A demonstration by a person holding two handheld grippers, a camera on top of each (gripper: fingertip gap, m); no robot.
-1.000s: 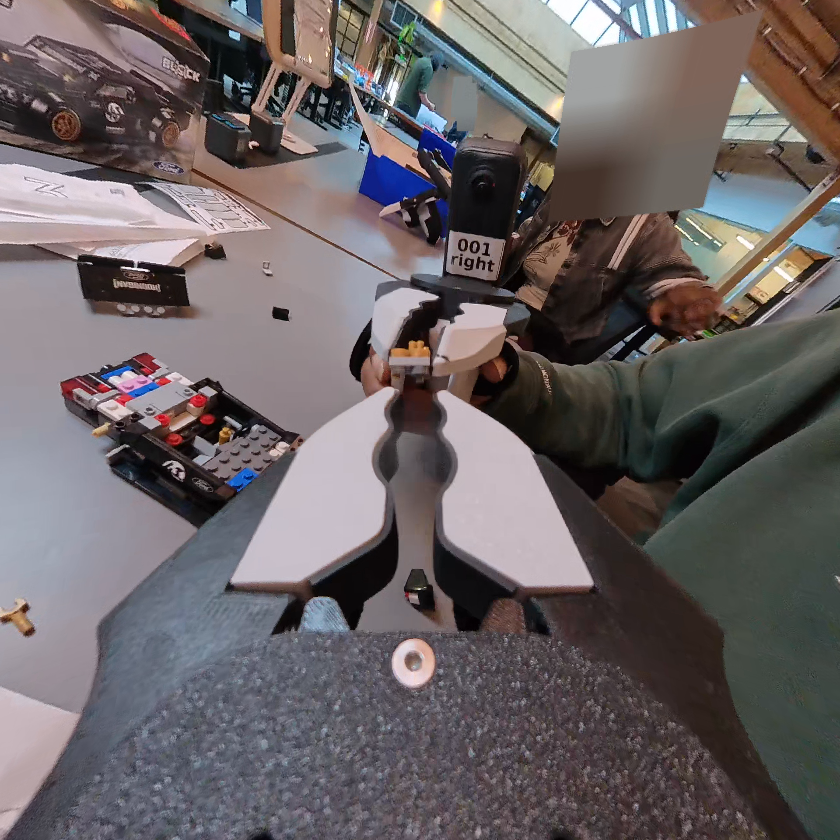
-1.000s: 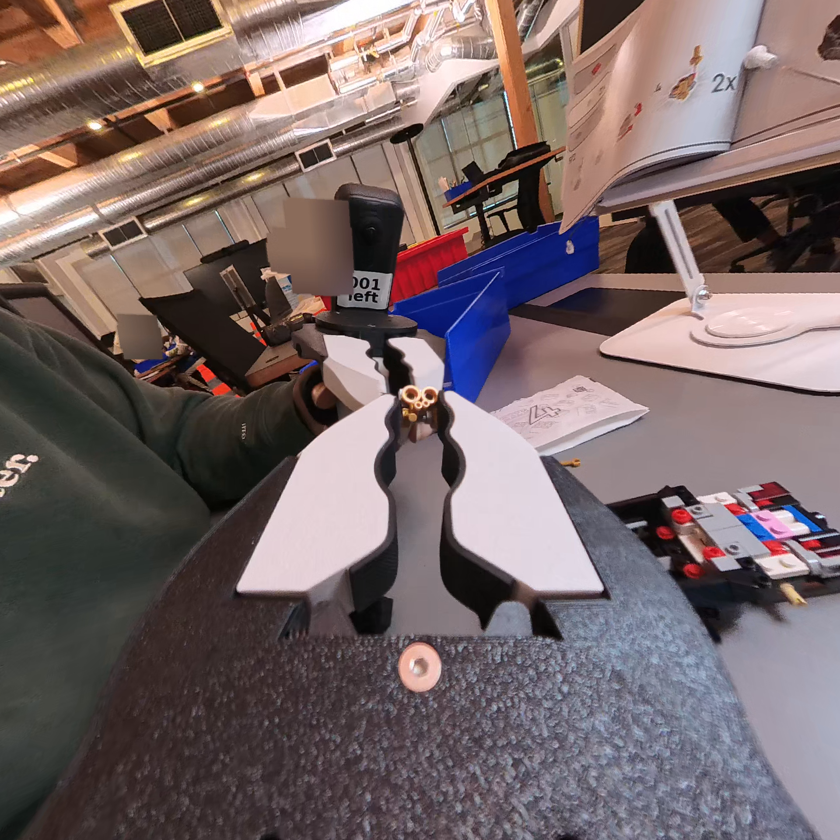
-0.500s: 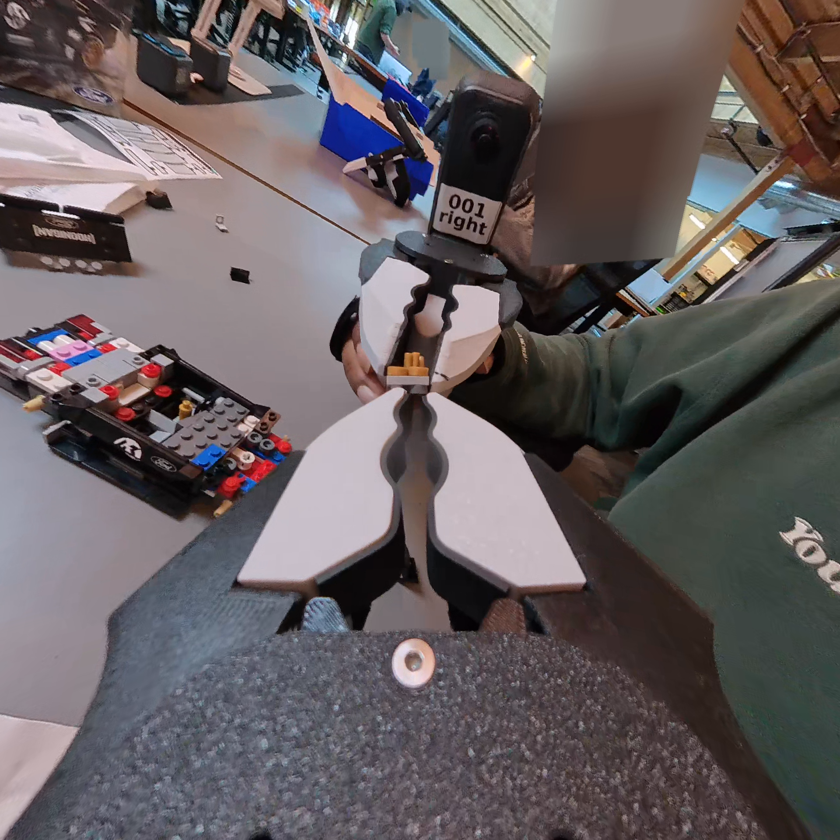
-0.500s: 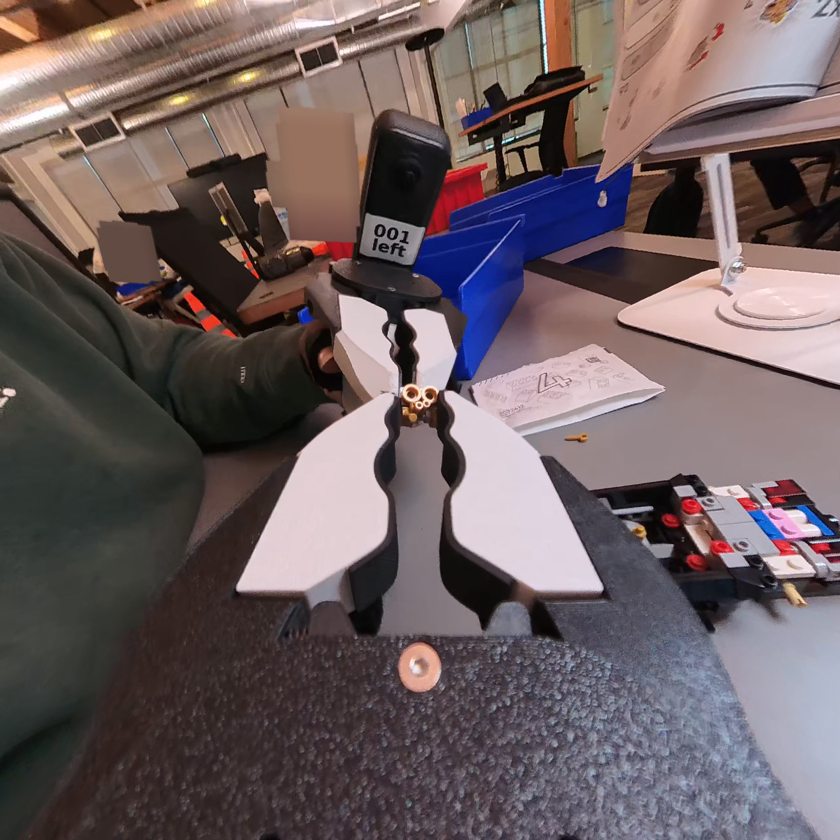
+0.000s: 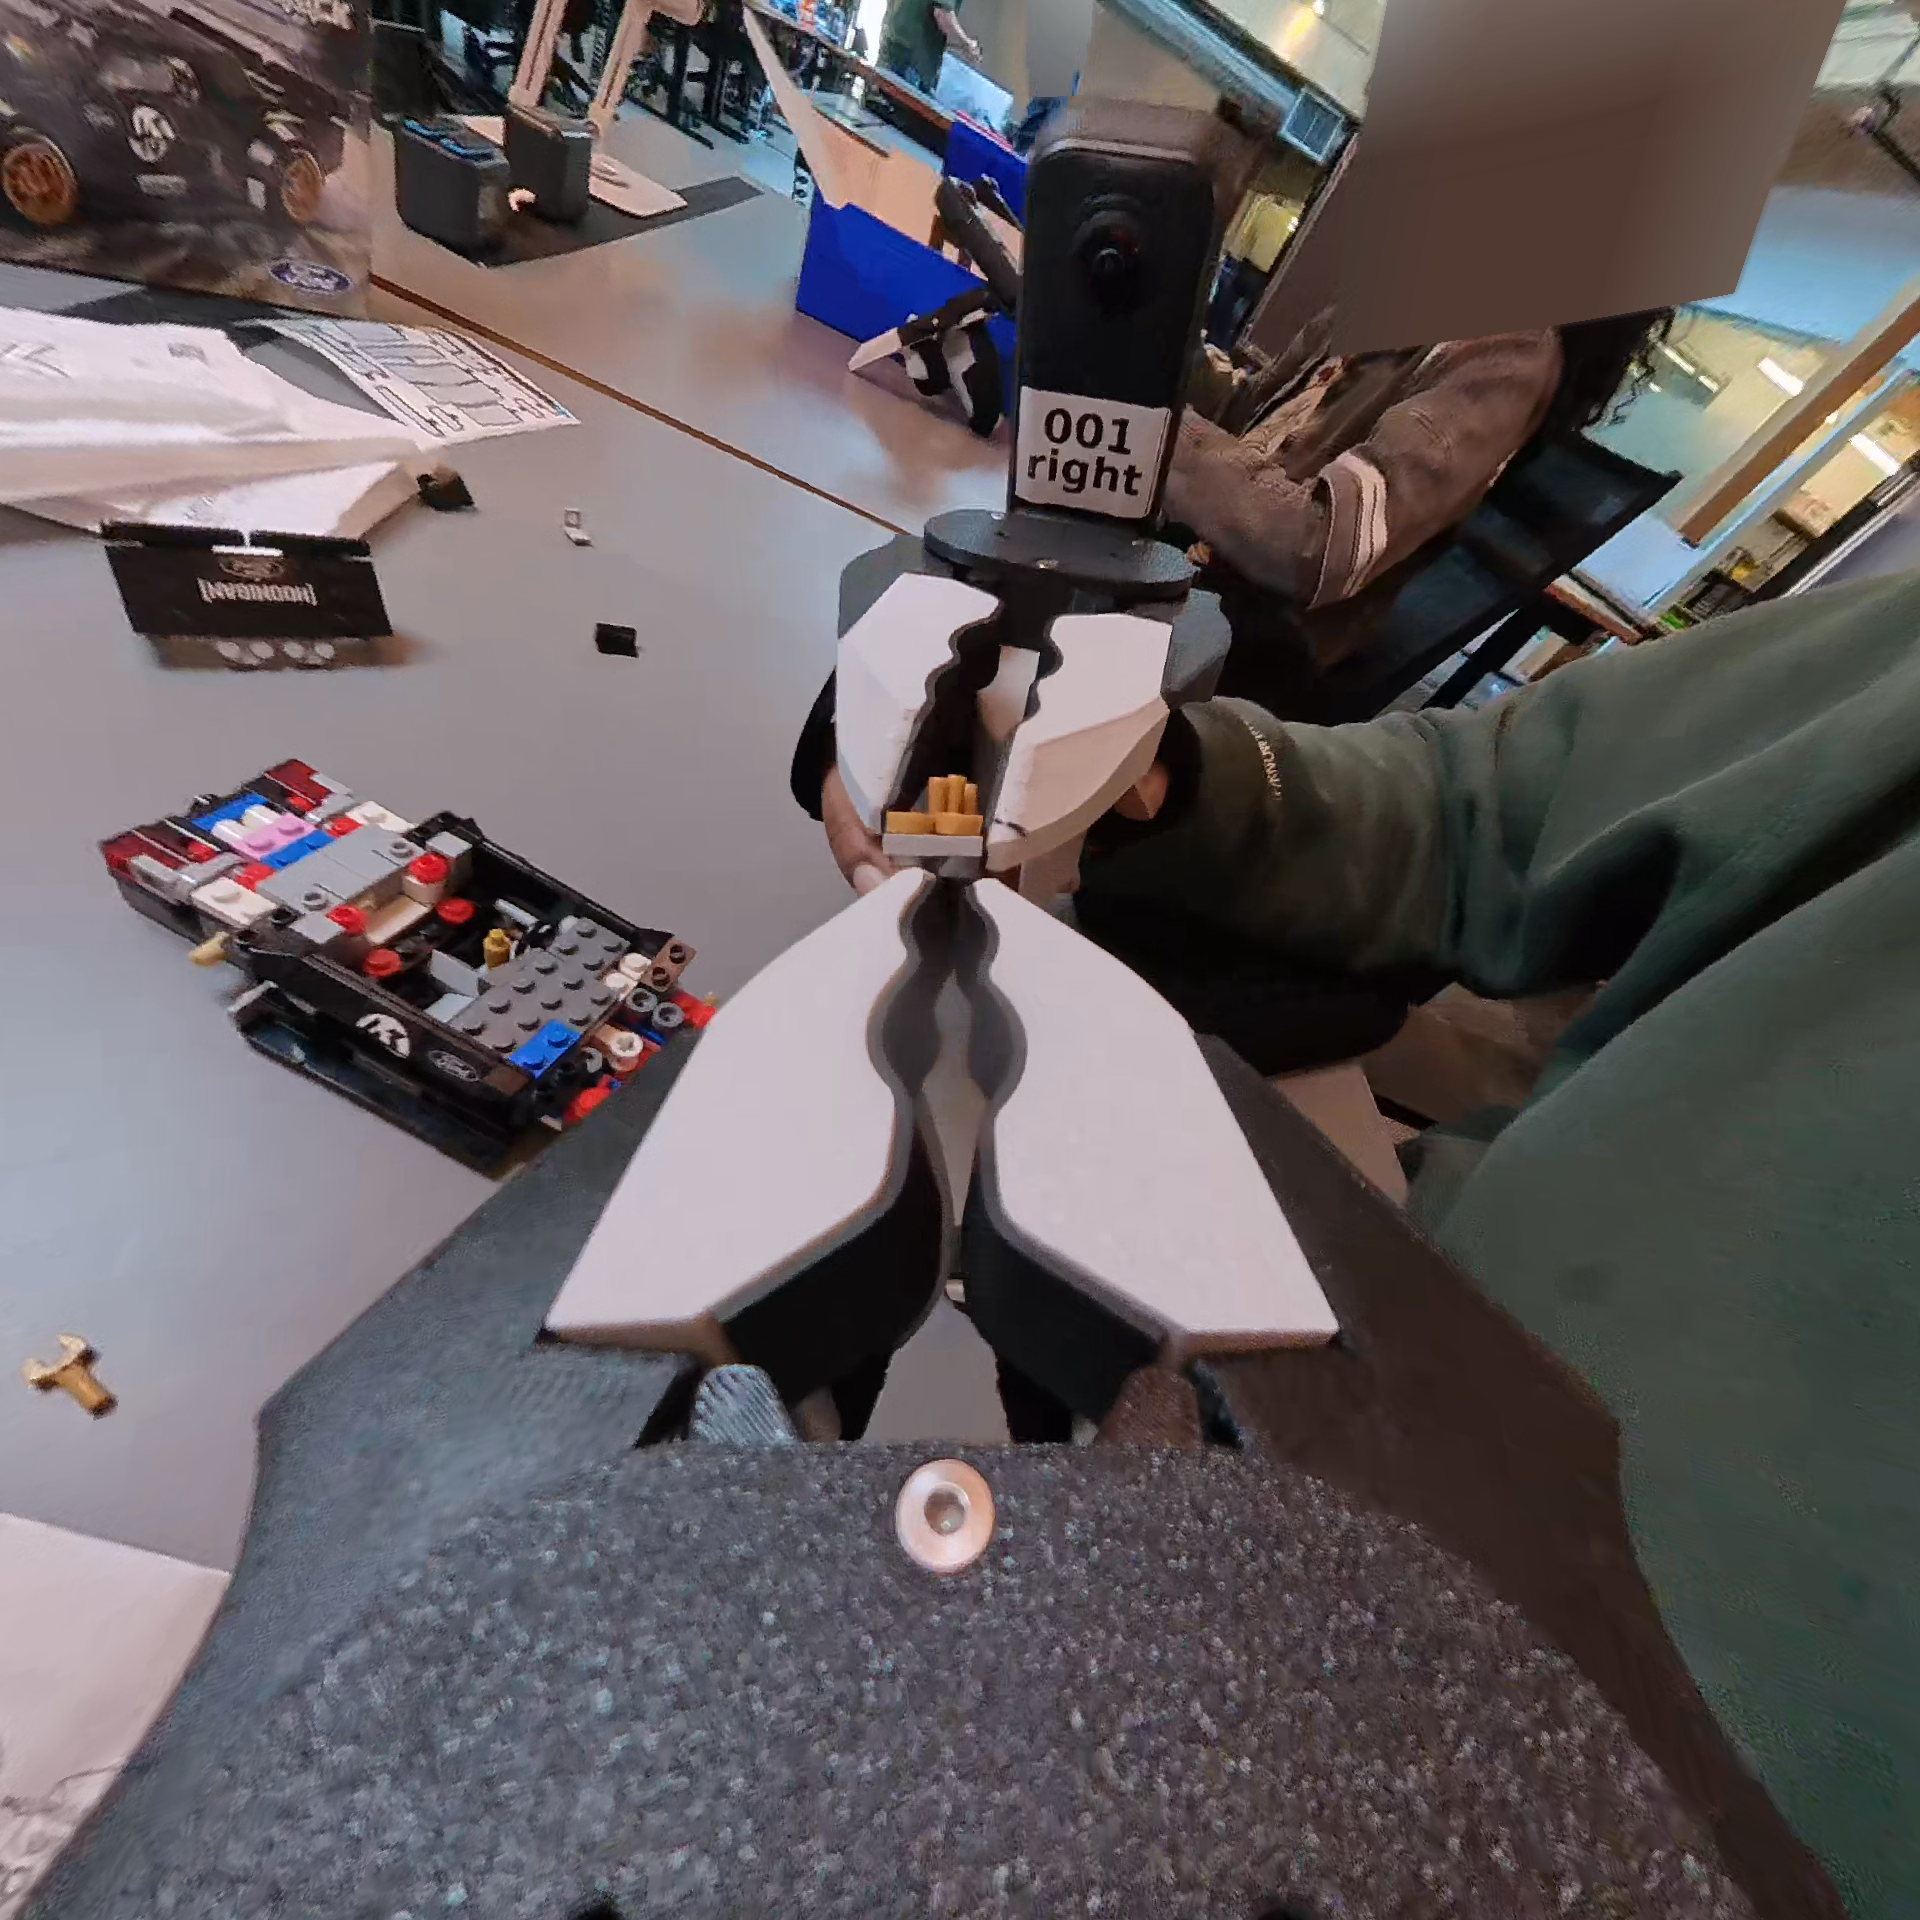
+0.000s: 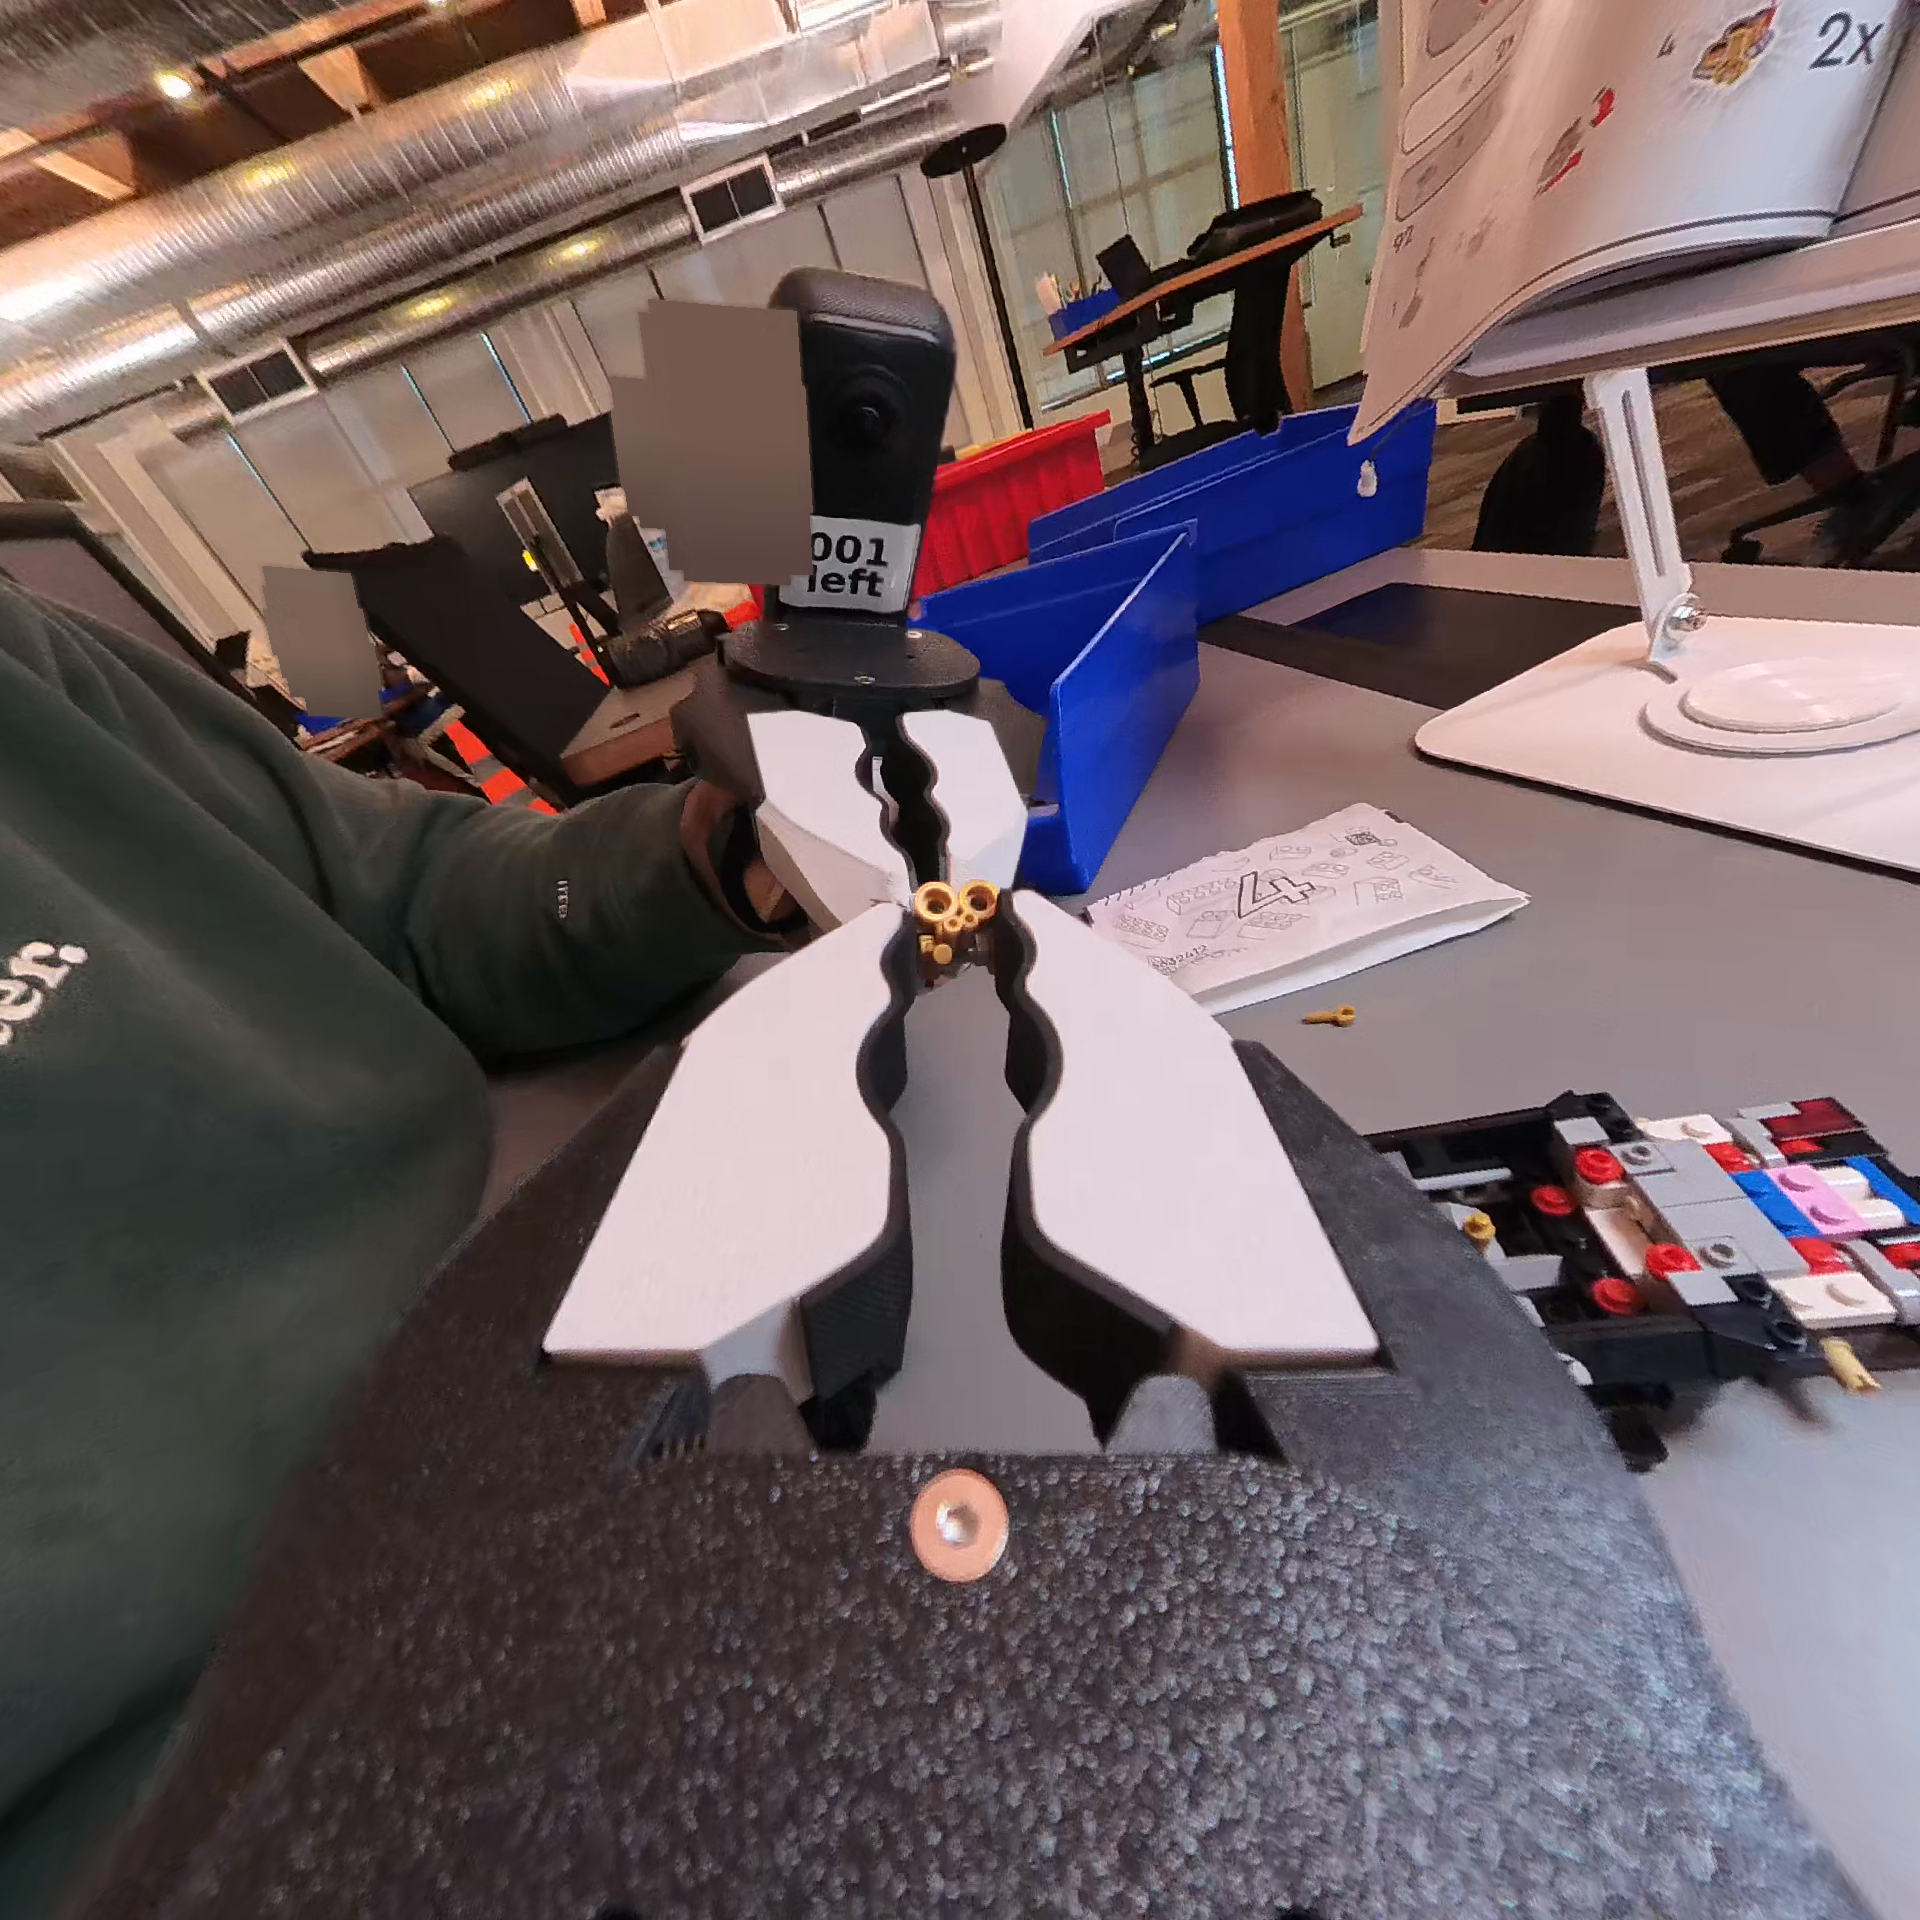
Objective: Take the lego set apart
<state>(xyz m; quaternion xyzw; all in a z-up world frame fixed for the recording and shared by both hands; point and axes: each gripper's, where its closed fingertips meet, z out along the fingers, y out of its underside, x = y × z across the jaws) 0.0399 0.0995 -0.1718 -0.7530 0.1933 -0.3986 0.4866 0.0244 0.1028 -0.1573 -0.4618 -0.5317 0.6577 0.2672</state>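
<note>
A small tan and grey lego piece (image 5: 932,821) is held in the air between both grippers, which meet tip to tip. My right gripper (image 6: 956,928) is shut on its tan part (image 6: 956,914); in the left wrist view it shows facing me (image 5: 935,831). My left gripper (image 5: 938,881) is shut, its tips on the piece's grey underside; in the right wrist view it sits just behind the piece (image 6: 906,883). The partly stripped lego car (image 5: 416,956) lies on the grey table below left, and lower right in the right wrist view (image 6: 1683,1236).
A loose gold part (image 5: 68,1371) lies near my left; another (image 6: 1330,1018) lies by a white paper bag (image 6: 1309,904). A black plate (image 5: 249,592), small black bits (image 5: 615,638), the set's box (image 5: 177,135), blue bins (image 6: 1112,707) and a booklet stand (image 6: 1714,727) surround the table. Less than 4 cm separates the two grippers' tips.
Both grippers stay tip to tip on the small piece. The pair has swung a little over the table and back; the car has not moved.
</note>
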